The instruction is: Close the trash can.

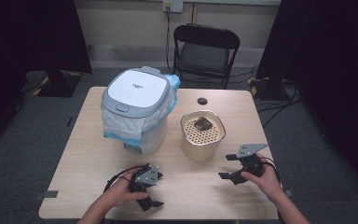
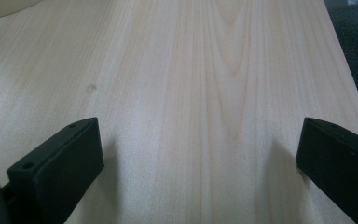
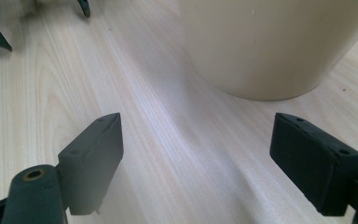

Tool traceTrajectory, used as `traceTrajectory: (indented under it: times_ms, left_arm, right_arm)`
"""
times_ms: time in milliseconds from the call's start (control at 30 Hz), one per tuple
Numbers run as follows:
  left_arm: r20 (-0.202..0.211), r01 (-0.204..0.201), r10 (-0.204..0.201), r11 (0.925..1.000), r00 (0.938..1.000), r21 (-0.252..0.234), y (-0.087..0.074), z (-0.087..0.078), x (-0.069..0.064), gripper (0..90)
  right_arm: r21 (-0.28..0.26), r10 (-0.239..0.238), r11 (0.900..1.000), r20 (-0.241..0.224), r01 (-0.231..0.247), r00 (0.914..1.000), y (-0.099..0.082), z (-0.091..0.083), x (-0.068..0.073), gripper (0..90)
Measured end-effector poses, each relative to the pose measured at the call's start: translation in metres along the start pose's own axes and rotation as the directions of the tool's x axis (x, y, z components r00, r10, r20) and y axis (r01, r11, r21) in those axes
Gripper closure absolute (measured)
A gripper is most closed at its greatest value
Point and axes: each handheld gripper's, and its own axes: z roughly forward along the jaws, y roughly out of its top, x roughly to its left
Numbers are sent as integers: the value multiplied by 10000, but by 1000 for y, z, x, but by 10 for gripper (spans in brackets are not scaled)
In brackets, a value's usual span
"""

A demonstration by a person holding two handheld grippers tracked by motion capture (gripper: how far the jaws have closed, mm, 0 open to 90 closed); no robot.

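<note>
Holding my right claw [image 1: 230,166] wide open and empty, I aim it at the cream plastic tub with the perforated lid [image 1: 203,135], which stands just beyond it on the pale wooden table [image 1: 88,154]. My left claw [image 1: 151,196], also open and empty, rests apart near the front edge. Coming in too low, I could shove the tub aside. The high view reveals dark scraps [image 1: 203,124] on the lid; the right gripper view gives just the tub's smooth wall.

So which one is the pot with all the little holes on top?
Find the big white bin with the bag sticking out, on the wooden table. Just right of it stands a shorter cream pot. Unlike the bin's smooth closed lid, its top is dotted with small holes, and a dark lump sits in the middle.
</note>
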Motion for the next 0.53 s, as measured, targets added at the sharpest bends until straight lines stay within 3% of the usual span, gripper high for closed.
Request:
traceTrajectory:
  times_ms: [533]
  left_arm:
    - [-3,-12,12,10000,10000,-13,0,0,0,0]
  right_arm:
    - [403,-306,9987,44,304,9995,-9,15,4,156]
